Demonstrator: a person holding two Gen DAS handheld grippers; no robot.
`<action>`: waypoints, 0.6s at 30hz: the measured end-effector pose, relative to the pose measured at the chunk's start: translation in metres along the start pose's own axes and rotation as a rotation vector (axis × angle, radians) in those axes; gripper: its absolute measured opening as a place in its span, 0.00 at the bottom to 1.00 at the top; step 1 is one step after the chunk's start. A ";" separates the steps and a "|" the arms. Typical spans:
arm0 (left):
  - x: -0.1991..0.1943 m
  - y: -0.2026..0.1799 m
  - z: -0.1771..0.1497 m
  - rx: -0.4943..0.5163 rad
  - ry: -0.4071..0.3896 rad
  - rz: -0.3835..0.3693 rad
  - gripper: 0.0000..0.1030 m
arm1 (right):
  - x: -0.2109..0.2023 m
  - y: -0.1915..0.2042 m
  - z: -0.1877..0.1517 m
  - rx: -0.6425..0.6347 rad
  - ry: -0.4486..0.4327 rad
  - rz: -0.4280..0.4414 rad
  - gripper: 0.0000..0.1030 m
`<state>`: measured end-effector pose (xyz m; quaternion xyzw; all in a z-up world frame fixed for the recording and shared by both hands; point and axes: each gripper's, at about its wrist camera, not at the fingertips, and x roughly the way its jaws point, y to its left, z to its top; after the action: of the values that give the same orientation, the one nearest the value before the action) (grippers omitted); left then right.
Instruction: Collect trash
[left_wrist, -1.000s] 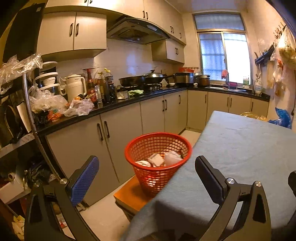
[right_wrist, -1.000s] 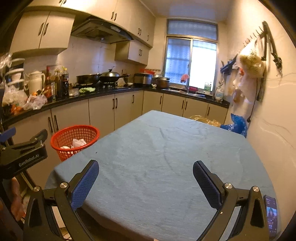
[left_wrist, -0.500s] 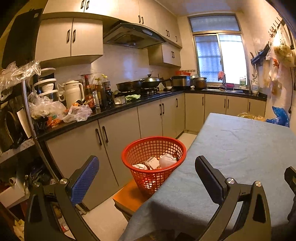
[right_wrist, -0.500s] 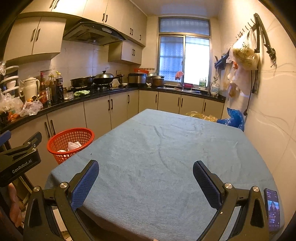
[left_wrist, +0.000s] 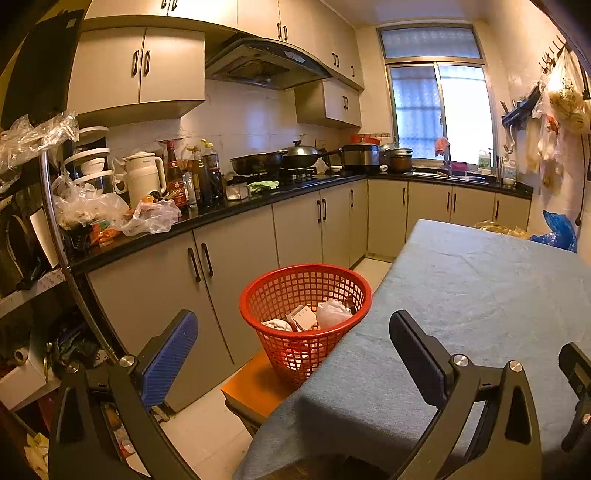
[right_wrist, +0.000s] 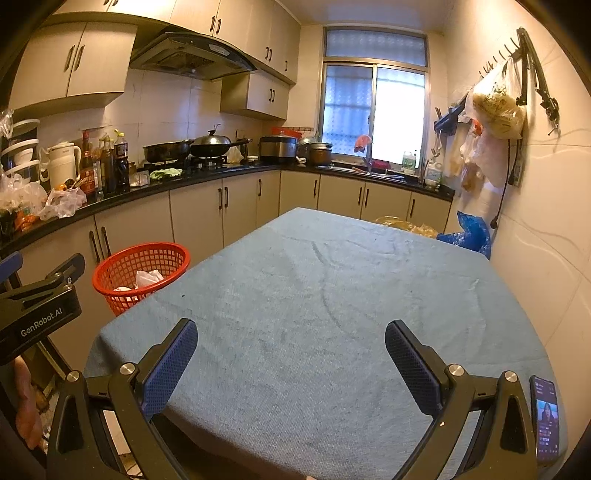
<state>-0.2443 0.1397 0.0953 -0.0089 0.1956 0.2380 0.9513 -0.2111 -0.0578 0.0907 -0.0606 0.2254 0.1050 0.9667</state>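
A red mesh basket (left_wrist: 305, 295) stands on an orange stool (left_wrist: 255, 387) at the table's near left corner; it holds crumpled white paper (left_wrist: 330, 312) and a small carton (left_wrist: 302, 317). The same red basket (right_wrist: 142, 273) shows left of the table in the right wrist view. My left gripper (left_wrist: 293, 350) is open and holds nothing, pulled back from the basket at the table's edge. Over the near end of the blue-grey tablecloth (right_wrist: 314, 314) my right gripper (right_wrist: 291, 354) is open with nothing between its fingers. The left gripper's body (right_wrist: 37, 314) appears at the left of that view.
A phone (right_wrist: 546, 421) with a lit screen lies on the table's near right corner. A blue bag (right_wrist: 469, 232) and a yellowish bag (right_wrist: 402, 225) sit beyond the far end. Cabinets and a cluttered black counter (left_wrist: 207, 218) run along the left; a shelf rack (left_wrist: 33, 258) stands at far left.
Both grippers have drawn back and up from the table, so the basket and tabletop look smaller and farther. Both stay open and hold nothing.
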 end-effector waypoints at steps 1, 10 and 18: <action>0.000 0.001 0.000 0.002 0.000 -0.001 1.00 | 0.000 0.000 0.000 -0.001 0.002 0.001 1.00; 0.002 0.000 -0.001 0.007 0.011 -0.013 1.00 | 0.003 0.002 -0.001 -0.008 0.009 0.005 1.00; 0.002 -0.001 -0.001 0.005 0.014 -0.012 1.00 | 0.002 0.003 -0.002 -0.009 0.011 0.006 1.00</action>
<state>-0.2424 0.1402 0.0933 -0.0093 0.2029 0.2318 0.9513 -0.2105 -0.0552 0.0876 -0.0647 0.2305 0.1087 0.9648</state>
